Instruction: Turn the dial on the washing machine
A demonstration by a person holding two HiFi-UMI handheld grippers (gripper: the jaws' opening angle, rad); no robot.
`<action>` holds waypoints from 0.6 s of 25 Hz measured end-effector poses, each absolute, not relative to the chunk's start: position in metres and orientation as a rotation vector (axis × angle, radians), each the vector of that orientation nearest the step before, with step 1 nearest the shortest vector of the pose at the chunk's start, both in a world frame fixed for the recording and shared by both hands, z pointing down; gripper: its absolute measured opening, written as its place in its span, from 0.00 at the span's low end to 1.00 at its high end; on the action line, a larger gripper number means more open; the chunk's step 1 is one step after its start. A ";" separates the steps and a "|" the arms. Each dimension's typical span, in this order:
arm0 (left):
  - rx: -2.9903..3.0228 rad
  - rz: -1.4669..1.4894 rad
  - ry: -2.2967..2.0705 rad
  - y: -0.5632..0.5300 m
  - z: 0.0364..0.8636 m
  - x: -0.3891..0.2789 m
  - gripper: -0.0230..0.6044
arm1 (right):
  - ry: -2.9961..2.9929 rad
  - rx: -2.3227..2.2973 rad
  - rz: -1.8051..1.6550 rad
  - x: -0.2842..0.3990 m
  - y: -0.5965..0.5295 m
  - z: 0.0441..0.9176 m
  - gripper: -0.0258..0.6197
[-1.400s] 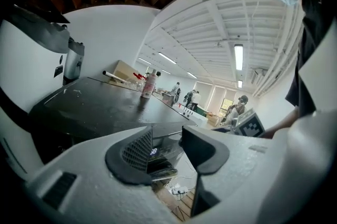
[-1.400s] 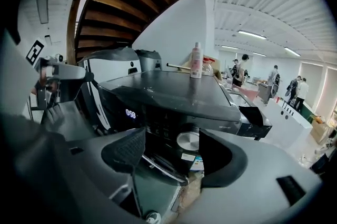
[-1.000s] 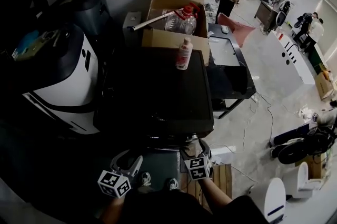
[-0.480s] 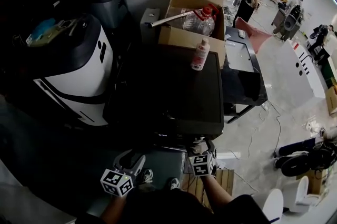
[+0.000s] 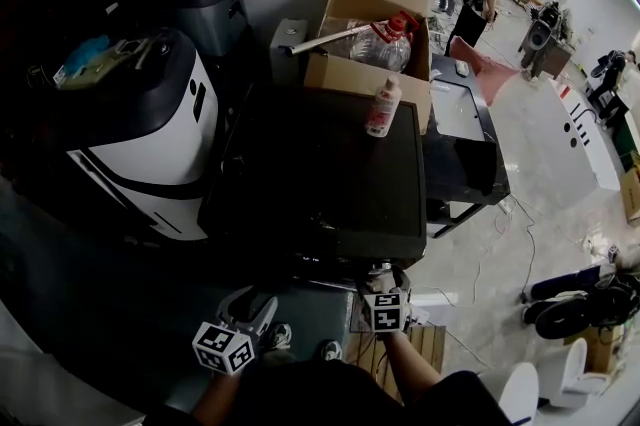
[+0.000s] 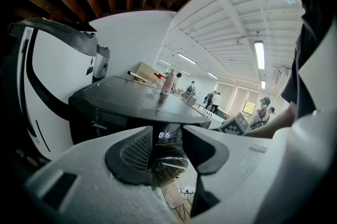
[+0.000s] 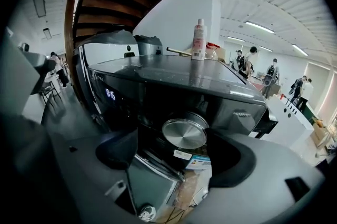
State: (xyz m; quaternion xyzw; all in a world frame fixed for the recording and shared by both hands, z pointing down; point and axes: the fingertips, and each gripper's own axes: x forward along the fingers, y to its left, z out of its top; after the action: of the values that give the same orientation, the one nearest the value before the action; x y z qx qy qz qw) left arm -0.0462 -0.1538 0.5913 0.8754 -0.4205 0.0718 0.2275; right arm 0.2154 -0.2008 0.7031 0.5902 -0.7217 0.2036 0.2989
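The black washing machine (image 5: pixel 310 174) fills the middle of the head view, its front panel facing me. My right gripper (image 5: pixel 384 292) is held up to the right end of that panel. In the right gripper view the round silver dial (image 7: pixel 184 133) sits between the open jaws of the right gripper (image 7: pixel 172 152); the right jaw is close to its rim and the left one stands well off. My left gripper (image 5: pixel 240 324) hangs lower and to the left, open and empty. Through the gap of the left gripper (image 6: pixel 167 146) I see the lit display (image 6: pixel 165 135).
A small pink-capped bottle (image 5: pixel 381 108) stands on the machine's lid. Behind it is a cardboard box (image 5: pixel 365 24) holding a large plastic jug. A white and black appliance (image 5: pixel 135 139) stands at the left, a dark desk (image 5: pixel 462 149) at the right. Several people are far back.
The head view has swung a little, so the machine sits further right in it. Both grippers stay below the front panel; the right one has edged slightly up toward it.
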 end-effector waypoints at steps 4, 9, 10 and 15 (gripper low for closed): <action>2.409 0.206 -1.155 -0.150 0.592 -0.046 0.31 | -1.915 1.580 0.620 0.219 -0.200 0.711 0.65; 2.394 0.209 -1.174 -0.146 0.594 -0.053 0.31 | -1.915 1.592 0.613 0.219 -0.201 0.711 0.65; 2.392 0.208 -1.176 -0.145 0.594 -0.053 0.31 | -1.915 1.594 0.617 0.219 -0.201 0.712 0.65; 2.384 0.206 -1.185 -0.140 0.595 -0.056 0.31 | -1.904 1.580 0.680 0.221 -0.200 0.721 0.65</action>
State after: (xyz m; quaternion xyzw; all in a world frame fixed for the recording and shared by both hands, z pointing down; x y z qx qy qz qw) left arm -0.0562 -0.1398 0.5952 0.8681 -0.4316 0.0749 0.2337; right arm 0.2214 -0.1997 0.7207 0.5903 -0.7116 0.2542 0.2837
